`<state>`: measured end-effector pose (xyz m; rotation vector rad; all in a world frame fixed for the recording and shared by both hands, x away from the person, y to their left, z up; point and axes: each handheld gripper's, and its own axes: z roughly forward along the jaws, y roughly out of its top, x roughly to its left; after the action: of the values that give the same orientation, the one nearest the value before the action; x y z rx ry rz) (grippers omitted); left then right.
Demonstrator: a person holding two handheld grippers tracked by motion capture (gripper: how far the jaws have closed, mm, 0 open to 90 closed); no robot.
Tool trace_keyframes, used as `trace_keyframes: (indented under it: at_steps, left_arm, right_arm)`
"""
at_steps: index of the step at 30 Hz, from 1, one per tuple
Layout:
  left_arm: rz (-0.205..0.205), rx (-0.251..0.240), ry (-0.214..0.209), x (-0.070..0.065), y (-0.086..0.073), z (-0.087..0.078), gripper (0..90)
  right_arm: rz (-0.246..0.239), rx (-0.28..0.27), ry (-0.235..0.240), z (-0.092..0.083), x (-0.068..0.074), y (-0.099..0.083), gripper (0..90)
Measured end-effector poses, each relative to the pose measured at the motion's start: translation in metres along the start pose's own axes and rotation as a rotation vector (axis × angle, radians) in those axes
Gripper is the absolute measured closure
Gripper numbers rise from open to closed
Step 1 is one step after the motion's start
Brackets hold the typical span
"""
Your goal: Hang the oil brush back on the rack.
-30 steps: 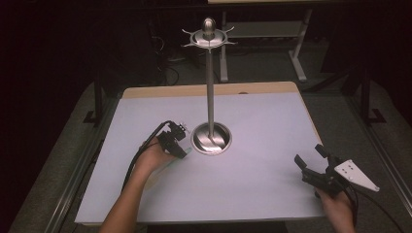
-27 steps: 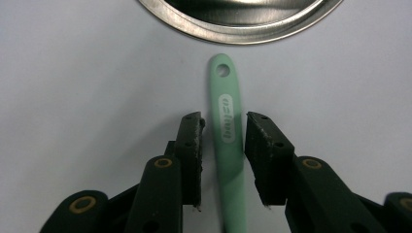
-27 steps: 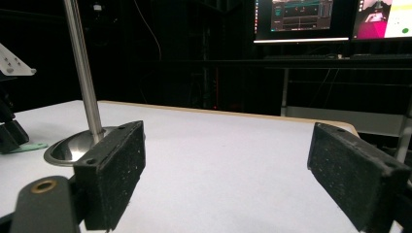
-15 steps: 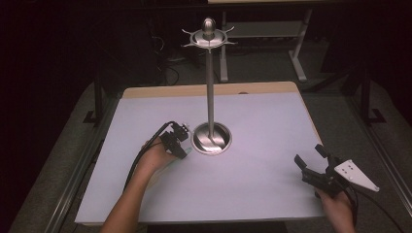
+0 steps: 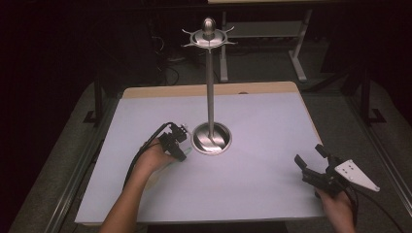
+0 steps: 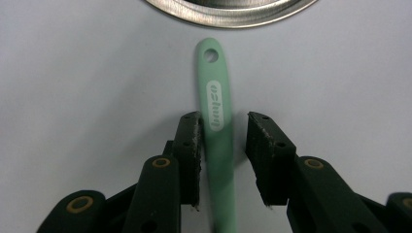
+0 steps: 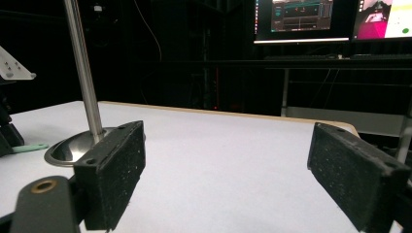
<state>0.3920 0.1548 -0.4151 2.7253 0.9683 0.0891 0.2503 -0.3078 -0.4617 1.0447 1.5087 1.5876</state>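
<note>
A mint-green utensil handle [image 6: 217, 121] with a hanging hole lies flat on the white table, its end just short of the steel stand's round base [image 6: 228, 12]. My left gripper [image 6: 223, 121] points down over it with a jaw on each side. The jaws have just been opening; the left pad [image 6: 192, 145] sits against the handle and the right pad stands off it. From above, the left gripper [image 5: 180, 148] is just left of the base [image 5: 211, 138]. My right gripper [image 5: 309, 154] rests near the front right, open and empty [image 7: 223, 145].
The stand's thin pole [image 5: 210, 87] rises from the base to a crown of hooks [image 5: 209, 35] at the top. The white mat [image 5: 262, 121] covers the table, with a wooden edge [image 5: 209, 90] at the back. Monitors [image 7: 311, 19] glow beyond the table.
</note>
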Motion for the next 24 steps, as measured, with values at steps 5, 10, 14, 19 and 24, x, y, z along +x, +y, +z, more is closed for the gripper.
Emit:
trace_keyframes:
  at_steps: [5,10,14,19,24]
  left_arm:
    - [0.004,0.001,0.004,0.003,-0.001,0.0,71.1]
    - [-0.004,-0.022,-0.006,0.006,-0.003,0.001,76.0]
    - [-0.021,-0.035,-0.027,0.009,-0.005,0.001,77.0]
    - [-0.042,-0.071,-0.068,0.016,-0.01,0.0,77.3]
    - [-0.041,-0.107,-0.1,0.022,-0.015,-0.001,77.2]
  right_arm:
    - [-0.005,0.001,-0.001,0.0,0.001,0.0,13.1]
    - [-0.006,0.002,-0.001,0.0,0.001,0.0,13.1]
    - [-0.008,0.002,-0.001,0.0,0.001,0.0,13.1]
    - [-0.006,0.002,-0.001,0.0,0.001,0.0,13.1]
    - [-0.005,0.001,-0.001,0.0,0.0,0.0,13.1]
